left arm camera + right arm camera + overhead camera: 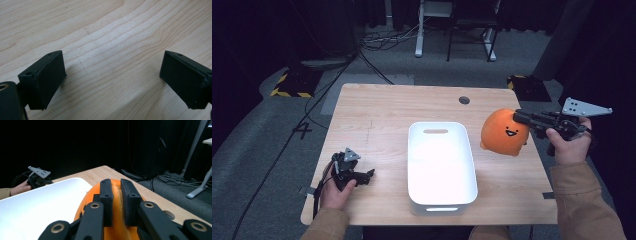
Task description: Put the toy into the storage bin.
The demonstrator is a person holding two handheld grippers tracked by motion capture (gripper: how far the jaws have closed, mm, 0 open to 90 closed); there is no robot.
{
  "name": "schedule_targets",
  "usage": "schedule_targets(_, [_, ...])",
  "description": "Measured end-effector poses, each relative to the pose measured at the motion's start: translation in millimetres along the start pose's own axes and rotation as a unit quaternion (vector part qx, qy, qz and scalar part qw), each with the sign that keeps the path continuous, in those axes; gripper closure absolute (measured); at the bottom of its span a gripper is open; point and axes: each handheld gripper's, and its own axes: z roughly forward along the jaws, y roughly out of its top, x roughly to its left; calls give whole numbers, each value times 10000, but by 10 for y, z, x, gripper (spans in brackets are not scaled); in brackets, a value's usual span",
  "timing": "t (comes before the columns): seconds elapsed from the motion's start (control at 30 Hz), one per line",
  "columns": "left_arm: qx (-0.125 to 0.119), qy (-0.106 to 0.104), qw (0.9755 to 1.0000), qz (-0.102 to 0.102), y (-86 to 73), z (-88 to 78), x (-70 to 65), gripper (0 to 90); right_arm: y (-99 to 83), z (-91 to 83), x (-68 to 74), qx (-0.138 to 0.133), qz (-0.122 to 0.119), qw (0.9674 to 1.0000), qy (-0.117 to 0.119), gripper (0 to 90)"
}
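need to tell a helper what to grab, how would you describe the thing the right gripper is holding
On the wooden table, look right of the white bin in the middle. The right gripper pinches the top of a round orange plush toy; its small smiling face sets it apart.

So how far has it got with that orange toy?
Picked up: the right gripper is pinching the top of the orange plush toy, which seems lifted beside the white bin. In hand: probably carrying it to the bin. Left: the bin looks empty, so the toy probably goes in next. The left gripper rests open on the table.
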Motion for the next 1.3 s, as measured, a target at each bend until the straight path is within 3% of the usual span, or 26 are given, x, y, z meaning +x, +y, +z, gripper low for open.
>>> schedule_targets(0.13, [44, -74, 10000, 15, 15, 7, -16, 65, 87, 19, 21, 6, -85, 10000, 39, 804])
schedule_targets(0.4, [8, 16, 10000, 10, 36, 29, -64, 64, 258, 140, 74, -47, -181, 9996, 207, 804])
schedule_targets(0.8, [25, -39, 10000, 5, 57, 47, -115, 62, 455, 363, 155, -156, -261, 9983, 488, 805])
schedule_targets(1.3, [54, -100, 9999, 33, 65, 54, -132, 61, 602, 820, 358, -180, -343, 9955, 862, 804])
